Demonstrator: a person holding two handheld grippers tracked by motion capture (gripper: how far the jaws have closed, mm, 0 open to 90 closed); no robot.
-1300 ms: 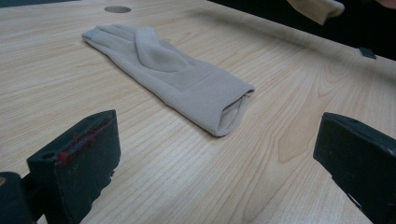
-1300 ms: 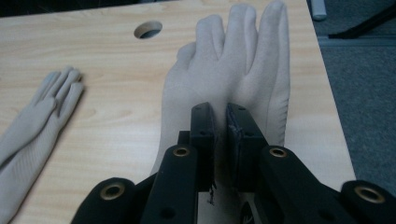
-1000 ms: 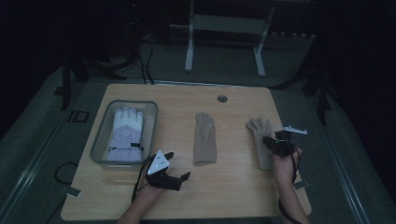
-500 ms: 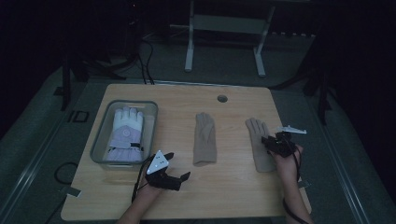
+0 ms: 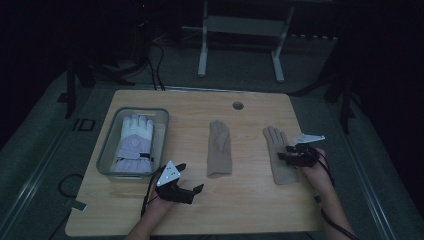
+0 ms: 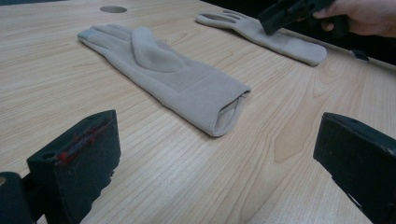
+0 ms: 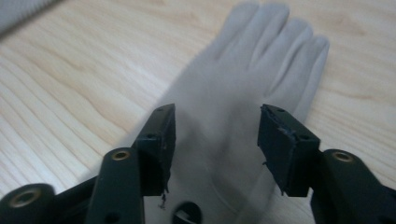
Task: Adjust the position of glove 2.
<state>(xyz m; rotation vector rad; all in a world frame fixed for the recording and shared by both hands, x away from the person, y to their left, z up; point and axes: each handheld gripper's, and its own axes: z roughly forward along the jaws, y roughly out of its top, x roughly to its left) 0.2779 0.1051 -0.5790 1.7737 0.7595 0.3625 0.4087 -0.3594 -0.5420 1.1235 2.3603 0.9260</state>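
Right gripper view: a beige glove [image 7: 243, 93] lies flat on the wooden bench [image 7: 70, 79], fingers pointing away from the camera. The right gripper [image 7: 215, 144] sits low over its palm; the jaws have just been opening and now stand about half apart, with the glove's cloth below and between them and the pads not pressing on it.

High view: this right-hand glove [image 5: 278, 155] rests near the bench's right edge, with the right gripper [image 5: 296, 156] over its outer side, held in the person's right hand [image 5: 316, 167].

A second beige glove [image 5: 219, 148] lies mid-bench, well apart from the first, cuff toward the person. In the left gripper view its open cuff [image 6: 229, 114] faces the camera.

The left gripper [image 5: 186, 181] hovers near the front edge, just left of that cuff. Its jaws are wide apart and empty.

A clear bin [image 5: 107, 150] at the left holds a white glove [image 5: 134, 142].
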